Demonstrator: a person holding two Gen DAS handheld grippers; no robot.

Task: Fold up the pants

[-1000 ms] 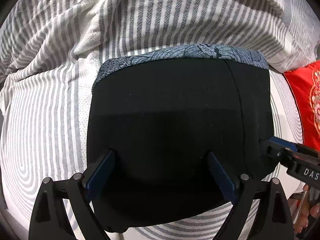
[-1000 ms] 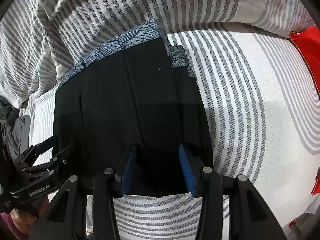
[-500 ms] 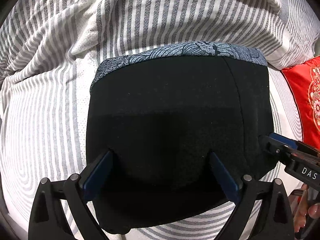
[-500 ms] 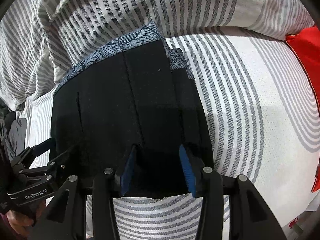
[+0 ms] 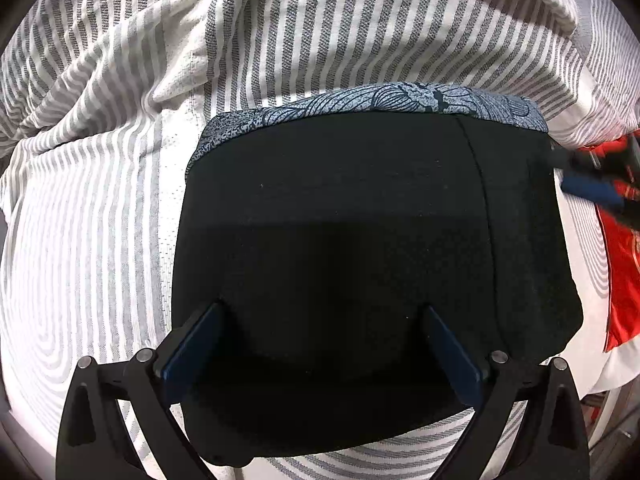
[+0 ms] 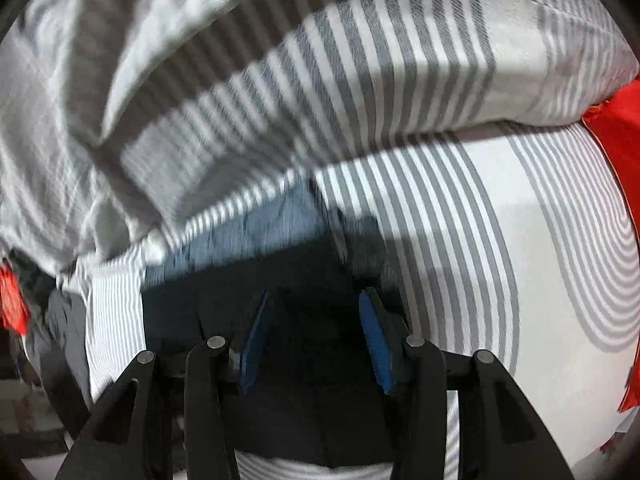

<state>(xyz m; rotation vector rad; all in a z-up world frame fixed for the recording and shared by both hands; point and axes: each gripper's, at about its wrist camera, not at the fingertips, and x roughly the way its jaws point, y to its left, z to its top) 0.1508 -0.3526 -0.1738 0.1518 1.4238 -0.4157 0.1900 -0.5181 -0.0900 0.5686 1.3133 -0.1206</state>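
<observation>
The black pants (image 5: 360, 248) lie folded into a compact rectangle on the striped bed, with a blue patterned band (image 5: 384, 100) along the far edge. My left gripper (image 5: 320, 316) is open, its jaws spread wide just above the near edge of the pants. In the right wrist view the pants (image 6: 312, 280) are blurred and low in the frame. My right gripper (image 6: 314, 308) is open over their far right corner, holding nothing. It also shows blurred in the left wrist view (image 5: 592, 188), beside the pants' far right corner.
A rumpled grey-and-white striped duvet (image 5: 280, 20) is bunched along the far side of the bed. A red embroidered cushion (image 5: 620, 280) lies at the right, also seen in the right wrist view (image 6: 616, 140). The bed's near edge runs just below the pants.
My right gripper has swung quickly forward along the right side of the pants, from their near corner towards the far end. My left gripper has hardly moved and stays open.
</observation>
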